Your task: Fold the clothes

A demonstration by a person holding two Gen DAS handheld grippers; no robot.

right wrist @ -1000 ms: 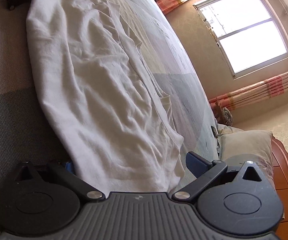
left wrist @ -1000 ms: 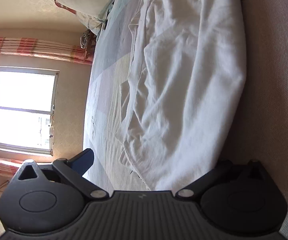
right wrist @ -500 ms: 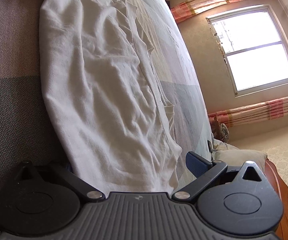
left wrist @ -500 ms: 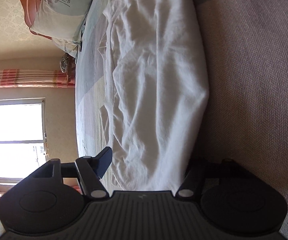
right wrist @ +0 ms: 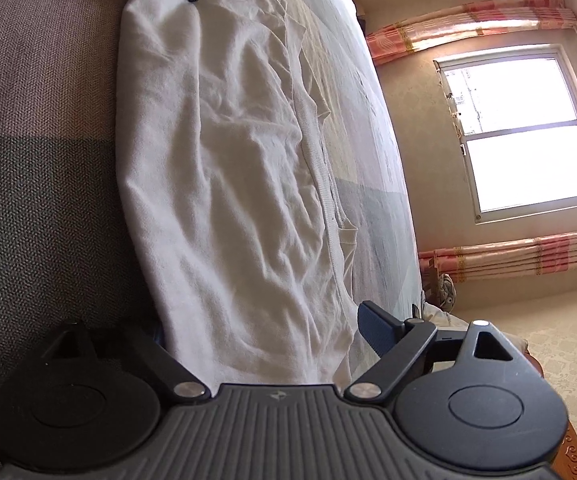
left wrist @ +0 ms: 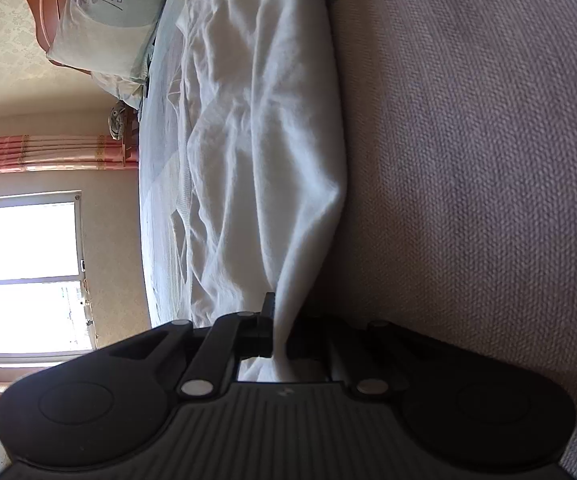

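White garment (left wrist: 256,128) along bed edge (left wrist: 368,160)

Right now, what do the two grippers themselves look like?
Both look alike. Each has a matte black ribbed housing with a small embossed logo, flanked by round black discs and silver pivot pins on black link bars. The right gripper has a dark blue ribbed pad on its visible finger. The left gripper shows black fingers only. No cables, hands or sleeves are visible.

We are seeing a white shirt (left wrist: 264,128) lying beside a pink-and-white striped curtain (right wrist: 472,24), on a grey-and-mauve woven bedcover (left wrist: 468,160).
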